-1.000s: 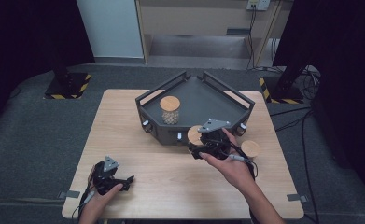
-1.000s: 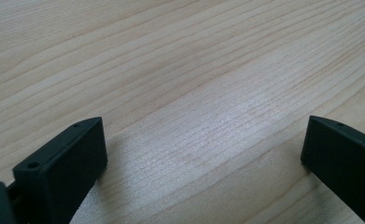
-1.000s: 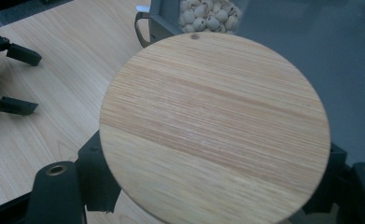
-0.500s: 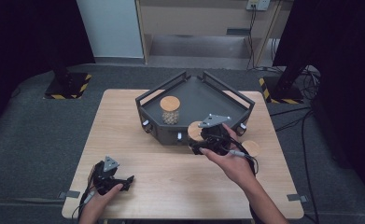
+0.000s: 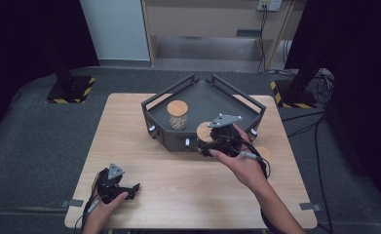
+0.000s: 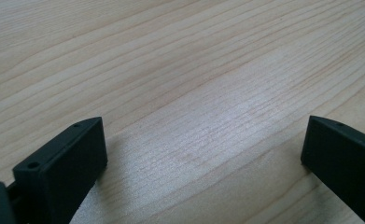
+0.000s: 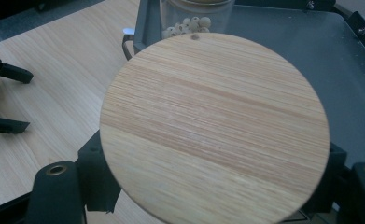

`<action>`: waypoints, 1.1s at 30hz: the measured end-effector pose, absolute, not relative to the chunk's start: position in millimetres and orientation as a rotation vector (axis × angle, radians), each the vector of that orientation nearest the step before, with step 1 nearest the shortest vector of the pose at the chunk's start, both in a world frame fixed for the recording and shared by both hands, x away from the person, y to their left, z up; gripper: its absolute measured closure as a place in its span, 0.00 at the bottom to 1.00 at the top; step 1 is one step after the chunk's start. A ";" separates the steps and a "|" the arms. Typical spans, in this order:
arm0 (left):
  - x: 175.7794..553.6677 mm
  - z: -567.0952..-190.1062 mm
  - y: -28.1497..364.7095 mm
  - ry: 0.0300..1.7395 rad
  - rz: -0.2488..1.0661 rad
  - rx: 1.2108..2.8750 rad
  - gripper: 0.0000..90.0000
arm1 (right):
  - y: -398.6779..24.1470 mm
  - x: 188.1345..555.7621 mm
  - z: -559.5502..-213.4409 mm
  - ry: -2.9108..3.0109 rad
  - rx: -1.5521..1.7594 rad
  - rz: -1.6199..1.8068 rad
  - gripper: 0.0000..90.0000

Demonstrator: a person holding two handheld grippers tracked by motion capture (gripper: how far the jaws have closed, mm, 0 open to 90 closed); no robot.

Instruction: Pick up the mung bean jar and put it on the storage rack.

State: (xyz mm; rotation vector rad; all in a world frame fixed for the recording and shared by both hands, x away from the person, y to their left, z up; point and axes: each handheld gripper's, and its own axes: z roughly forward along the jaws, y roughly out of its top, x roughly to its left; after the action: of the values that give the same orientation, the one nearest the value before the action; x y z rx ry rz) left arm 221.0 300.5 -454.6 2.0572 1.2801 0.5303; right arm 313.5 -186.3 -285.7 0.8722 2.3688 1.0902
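Round bamboo-lidded jar (image 7: 215,128), apparently upright, at the tray's (image 5: 205,100) front rim.

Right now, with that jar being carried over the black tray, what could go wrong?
1. The right gripper grips the jar with the wooden lid just below its lid, above the tray's front wall; lowered too soon, the jar could clip that wall and tip.
2. The other jar, with pale beads inside, stands close behind; a push forward might knock it.
3. If the lid is loose, the body could slip down.

right hand-held gripper (image 5: 208,141) — carried jar (image 5: 205,132) from table toward tray (image 5: 203,102) | now over tray's front edge
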 end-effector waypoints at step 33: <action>221.1 -454.5 300.8 1.278 0.530 2.060 0.00 | -183.3 343.8 -262.9 2.330 0.909 1.098 0.28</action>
State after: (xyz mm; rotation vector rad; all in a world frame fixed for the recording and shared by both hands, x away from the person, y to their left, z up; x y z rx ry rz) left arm 221.1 300.8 -454.5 2.0596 1.2776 0.5304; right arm 343.8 -183.3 -262.9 0.9090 2.3298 1.0983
